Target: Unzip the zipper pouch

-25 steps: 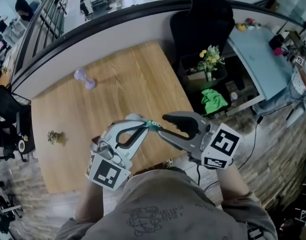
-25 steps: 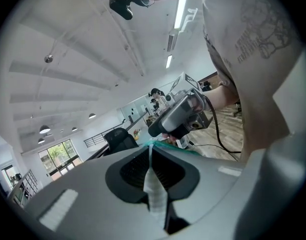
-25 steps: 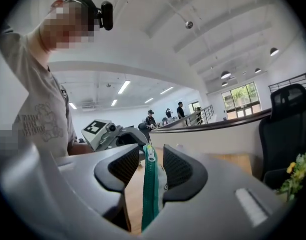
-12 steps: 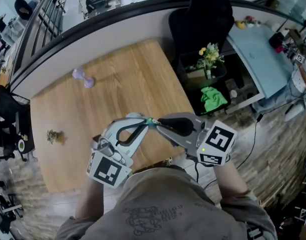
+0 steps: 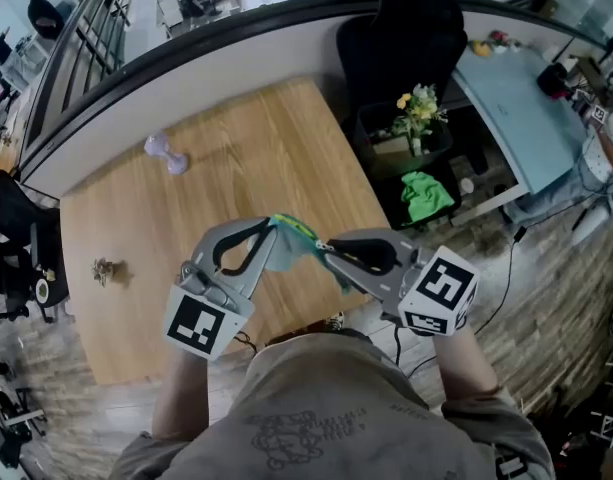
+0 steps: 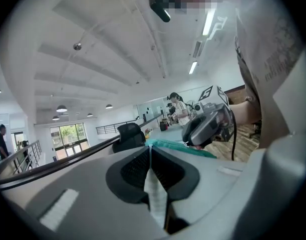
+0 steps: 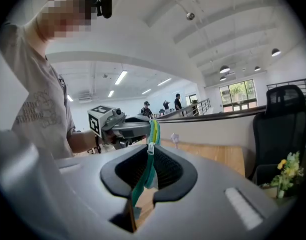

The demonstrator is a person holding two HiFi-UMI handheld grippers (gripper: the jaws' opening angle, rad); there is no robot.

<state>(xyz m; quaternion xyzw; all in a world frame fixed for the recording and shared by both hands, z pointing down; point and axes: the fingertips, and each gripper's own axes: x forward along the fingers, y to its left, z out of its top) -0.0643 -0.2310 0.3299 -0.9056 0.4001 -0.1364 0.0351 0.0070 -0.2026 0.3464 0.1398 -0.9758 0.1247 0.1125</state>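
Wooden table [image 5: 236,168] below, pouch lifted clear of it between two grippers.
Nearest the person, the left gripper [image 5: 270,230] is squeezed nearly flat on the pale left end of the pouch [image 5: 298,234], probably to anchor it. Just right of it, the right gripper [image 5: 322,251] has its jaws narrowly parted, clamped on the teal zipper edge with the zipper pull [image 7: 150,146] at their tips, apparently so that a pull to the right can open it. Farther off on the left of the table, a small purple dumbbell [image 5: 167,156] lies untouched.
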